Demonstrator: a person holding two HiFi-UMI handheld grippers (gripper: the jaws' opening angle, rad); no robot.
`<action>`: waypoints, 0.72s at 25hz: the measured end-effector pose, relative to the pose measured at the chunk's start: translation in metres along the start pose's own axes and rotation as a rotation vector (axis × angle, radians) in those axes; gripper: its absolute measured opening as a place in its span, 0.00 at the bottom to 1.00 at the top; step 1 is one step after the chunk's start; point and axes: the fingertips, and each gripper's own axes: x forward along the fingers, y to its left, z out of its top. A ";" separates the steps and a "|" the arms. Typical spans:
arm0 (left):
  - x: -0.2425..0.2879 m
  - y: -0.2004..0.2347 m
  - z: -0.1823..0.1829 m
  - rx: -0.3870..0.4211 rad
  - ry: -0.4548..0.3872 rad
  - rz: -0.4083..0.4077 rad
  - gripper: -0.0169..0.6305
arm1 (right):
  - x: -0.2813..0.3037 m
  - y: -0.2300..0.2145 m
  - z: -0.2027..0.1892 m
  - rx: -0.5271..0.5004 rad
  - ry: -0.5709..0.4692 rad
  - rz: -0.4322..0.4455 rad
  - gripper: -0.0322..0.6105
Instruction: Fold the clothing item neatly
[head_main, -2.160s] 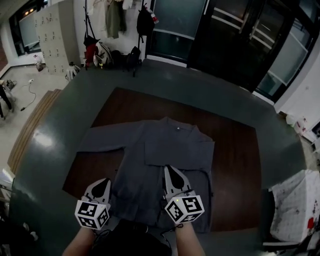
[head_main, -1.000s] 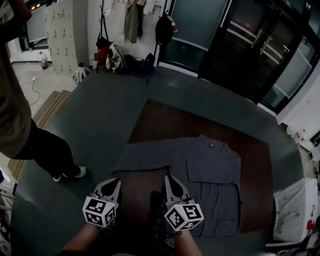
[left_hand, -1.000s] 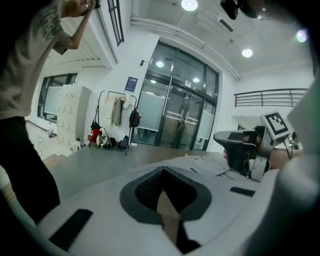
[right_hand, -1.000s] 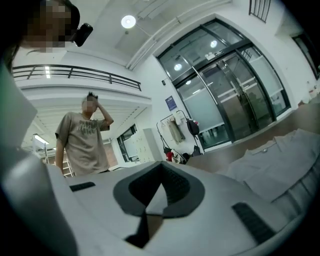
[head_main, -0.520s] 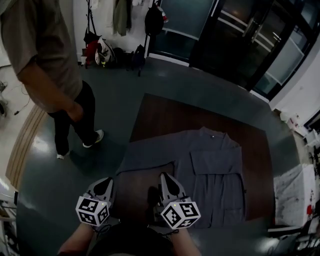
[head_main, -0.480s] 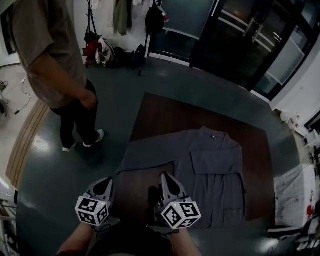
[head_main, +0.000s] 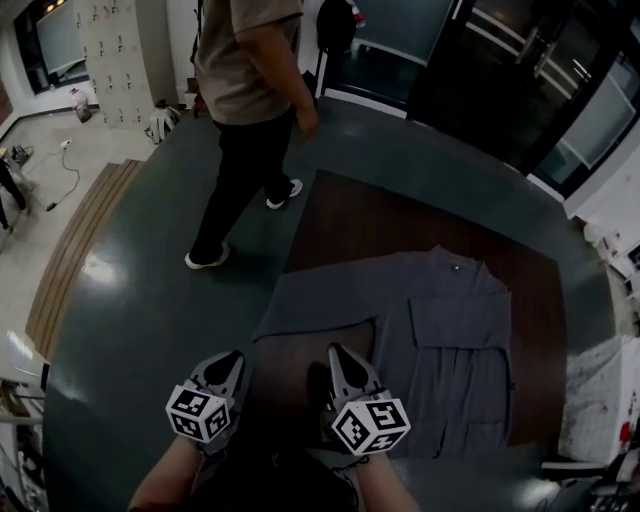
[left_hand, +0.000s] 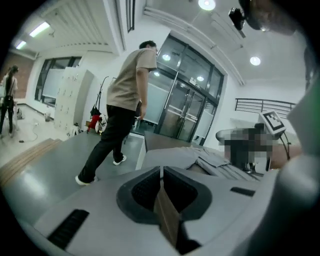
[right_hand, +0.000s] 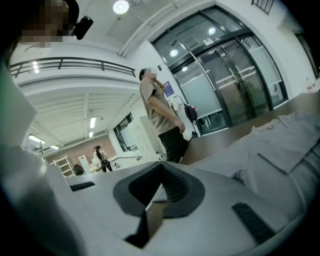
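My left tool (head_main: 229, 361) and right tool (head_main: 339, 354) hover by the table's (head_main: 360, 215) near edge, both closed and empty. The grey shirt (head_main: 455, 345) lies flat near the right edge, lengthwise near-to-far, its collar toward the far edge and one sleeve (head_main: 312, 305) spread left.

Head view looks steeply down, grey cloth shirt (head_main: 445, 340) lower right of frame. Both gripper views sit low, near-horizontal, sharing that shirt and the walking beige-shirted person (head_main: 250, 60).
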 end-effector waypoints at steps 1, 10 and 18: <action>0.003 0.004 -0.005 -0.001 0.010 -0.011 0.04 | 0.007 0.003 -0.008 -0.008 0.020 -0.012 0.03; 0.050 0.056 -0.040 0.112 0.126 -0.064 0.11 | 0.075 0.029 -0.051 0.019 0.082 -0.089 0.03; 0.080 0.059 -0.071 0.280 0.163 -0.142 0.23 | 0.088 0.020 -0.073 0.029 0.114 -0.155 0.03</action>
